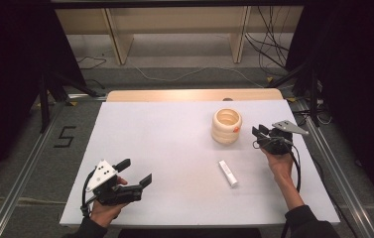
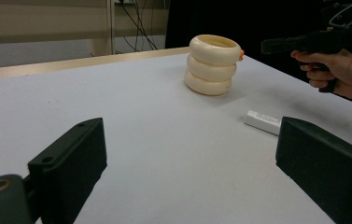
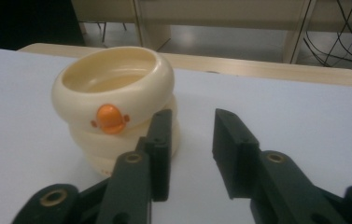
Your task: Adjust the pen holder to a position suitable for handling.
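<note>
A cream ringed cup (image 1: 226, 126), shaped like three stacked rings with a small orange knob on its upper ring, stands upright on the white table (image 1: 164, 148), toward the far side and to the right of the middle. It serves as the landmark for everything else.

The right gripper (image 1: 260, 133) is held in the person's right hand (image 1: 280, 163) just to the right of the cup, level with it and pointing at its side. Its jaws are partly apart with nothing between them. In the right gripper view the cup sits just beyond and to the left of the jaw tips, the orange knob (image 3: 110, 118) facing the camera; whether the nearer jaw touches the cup's lower rings cannot be told.

A small white tube (image 1: 227, 173) lies flat on the table nearer the person than the cup, slightly to its right, well apart from it and clear of both grippers.

The left gripper (image 1: 136, 172) is far from the cup, at the near left part of the table, held in the left hand (image 1: 106, 208). Its jaws stand wide apart and grip nothing; they point across the table toward the cup and tube.
</note>
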Demonstrator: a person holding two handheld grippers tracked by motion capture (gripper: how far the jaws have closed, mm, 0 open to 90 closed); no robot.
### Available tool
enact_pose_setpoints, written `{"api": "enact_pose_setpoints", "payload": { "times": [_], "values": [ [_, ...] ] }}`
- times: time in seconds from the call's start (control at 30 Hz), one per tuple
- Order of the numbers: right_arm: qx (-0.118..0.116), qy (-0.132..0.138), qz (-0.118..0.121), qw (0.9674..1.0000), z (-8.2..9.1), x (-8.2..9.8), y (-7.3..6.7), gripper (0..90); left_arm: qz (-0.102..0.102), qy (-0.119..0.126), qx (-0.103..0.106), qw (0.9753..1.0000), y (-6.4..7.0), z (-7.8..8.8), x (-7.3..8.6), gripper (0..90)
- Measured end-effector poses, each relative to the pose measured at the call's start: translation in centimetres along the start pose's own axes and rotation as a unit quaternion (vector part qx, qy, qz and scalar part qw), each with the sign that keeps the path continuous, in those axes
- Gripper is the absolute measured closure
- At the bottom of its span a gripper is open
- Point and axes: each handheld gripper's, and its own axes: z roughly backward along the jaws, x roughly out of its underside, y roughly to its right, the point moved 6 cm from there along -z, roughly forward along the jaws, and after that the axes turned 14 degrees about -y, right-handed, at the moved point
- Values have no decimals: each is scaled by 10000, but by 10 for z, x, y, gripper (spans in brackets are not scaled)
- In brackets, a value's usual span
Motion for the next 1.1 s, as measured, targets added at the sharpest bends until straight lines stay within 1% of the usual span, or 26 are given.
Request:
{"api": "enact_pose_setpoints", "payload": {
  "times": [0.03,0.07,0.1,0.13,0.17,0.2,0.33,0.37,0.5,0.53,0.57,0.63,0.77,0.97,1.1],
  "values": [
    [13,1,-13,10000,-3,-1,1,739,13,1,6,10000,0,0,0,80],
    [13,1,-13,10000,-3,-1,1,739,39,10,32,10000,0,0,0,80],
    [25,-55,-37,10000,-5,-1,3,757,86,29,60,9999,0,0,0,80],
    [45,-107,-59,9999,-12,-2,5,802,93,33,57,9999,-1,0,0,80],
    [45,-107,-59,9999,-12,-2,5,802,93,37,43,9999,-1,0,-1,80],
    [-1,-175,-137,9998,-18,-2,7,842,92,44,36,9999,-2,0,-1,80],
    [-32,-270,-125,9996,-28,-3,9,898,94,68,32,9999,-1,0,-1,80],
    [-32,-270,-125,9996,-28,-3,9,898,92,70,32,9999,-1,0,-1,80],
    [-122,-376,-169,9991,-42,-2,8,900,87,48,50,9999,0,-1,-1,80],
    [-122,-376,-169,9991,-42,-2,8,900,86,45,50,9999,0,-1,-1,80],
    [-153,-412,-228,9988,-48,-1,9,900,82,37,41,10000,0,-1,-1,80],
    [-132,-456,-221,9986,-53,-1,9,900,83,39,42,9999,0,-1,-1,80],
    [-146,-521,-229,9983,-59,-1,9,900,94,55,56,9999,0,-1,-1,80],
    [-200,-590,-250,9977,-68,-5,4,900,95,61,75,9999,0,0,-1,81],
    [-196,-634,-231,9975,-74,-6,2,900,87,61,80,9999,0,0,-1,81]
  ]
}}
